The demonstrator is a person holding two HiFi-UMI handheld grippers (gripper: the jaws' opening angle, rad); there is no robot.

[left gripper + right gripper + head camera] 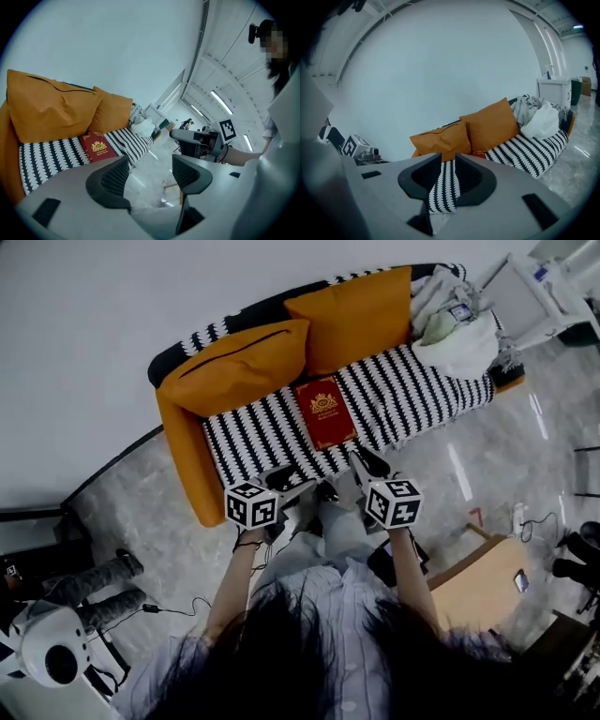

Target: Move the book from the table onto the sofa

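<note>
White wall and pale marbled floor (141, 521) framed one orange sofa (180, 460), its seat under a black-and-white striped cover. One red book (324, 412) with a gold crest lay flat on that cover, near the middle of the seat and just in front of the cushions, cover side up. It touched neither hand-held gripper.

The left hand-held gripper (151, 172) was released, its jaws standing well apart with only floor showing between them. The right hand-held gripper (448, 171) was also empty. Its jaws were drawn close with a narrow gap, and through that gap only the striped cover further off could be seen. In the head view both hovered side by side over the sofa's front edge, near the book but apart from it.

By my reading, the carrying and setting down were done and the step in hand was the let-go and pull-away. The next move seemed to call for little: keep both hand-held grippers clear of the book so as not to nudge it toward the seat's edge.

Counted, there were one book and one sofa. Two orange cushions stood against the backrest, the left cushion (239, 367) and the right cushion (361, 315). Two hand-held grippers were in view, and one heap of pale laundry (450, 320) sat at the sofa's far end. One tan counter (478, 587) stood off to the person's right.
</note>
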